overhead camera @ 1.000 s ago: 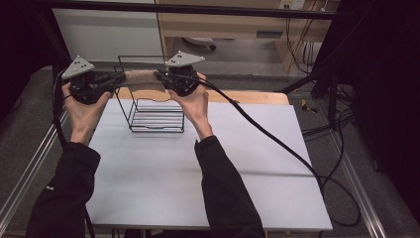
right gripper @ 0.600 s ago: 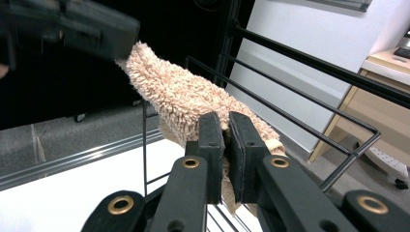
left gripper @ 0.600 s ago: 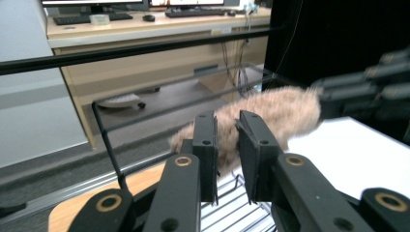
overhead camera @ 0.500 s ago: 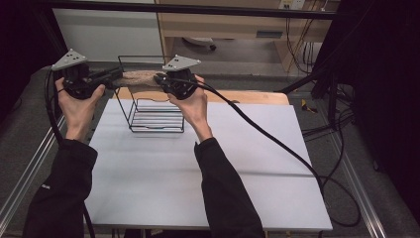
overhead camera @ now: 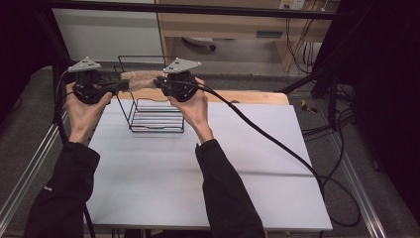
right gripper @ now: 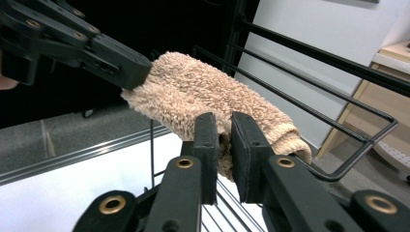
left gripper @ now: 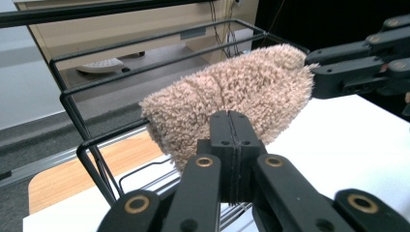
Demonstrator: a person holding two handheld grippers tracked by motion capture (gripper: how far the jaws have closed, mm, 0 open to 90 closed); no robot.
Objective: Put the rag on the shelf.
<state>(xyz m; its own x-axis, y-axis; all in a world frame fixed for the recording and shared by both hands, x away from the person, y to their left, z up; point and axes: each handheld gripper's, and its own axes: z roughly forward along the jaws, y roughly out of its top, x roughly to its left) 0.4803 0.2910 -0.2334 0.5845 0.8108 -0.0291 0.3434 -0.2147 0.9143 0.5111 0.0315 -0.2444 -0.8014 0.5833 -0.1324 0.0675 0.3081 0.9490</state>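
Observation:
A tan fluffy cloth (overhead camera: 140, 79) hangs stretched between my two grippers, above the top of a black wire rack (overhead camera: 153, 121). My left gripper (overhead camera: 124, 85) is shut on the cloth's left end, and its jaws pinch the pile (left gripper: 231, 130) of the cloth (left gripper: 232, 92). My right gripper (overhead camera: 157, 82) is shut on the other end, with cloth (right gripper: 203, 96) squeezed between its jaws (right gripper: 222, 140). In the left gripper view the right gripper (left gripper: 314, 72) bites the cloth's far end. The right gripper view shows the left gripper (right gripper: 140, 67) the same way.
The rack stands at the back left of the white table (overhead camera: 237, 163), its top bars (left gripper: 72, 96) just behind and under the cloth. A wooden strip (overhead camera: 247, 96) runs along the table's far edge. A thick cable (overhead camera: 277, 141) trails from the right gripper across the table.
My left gripper swung up and out to the left, then came back right and down. The right gripper dropped slightly. The cloth stays held at both ends.

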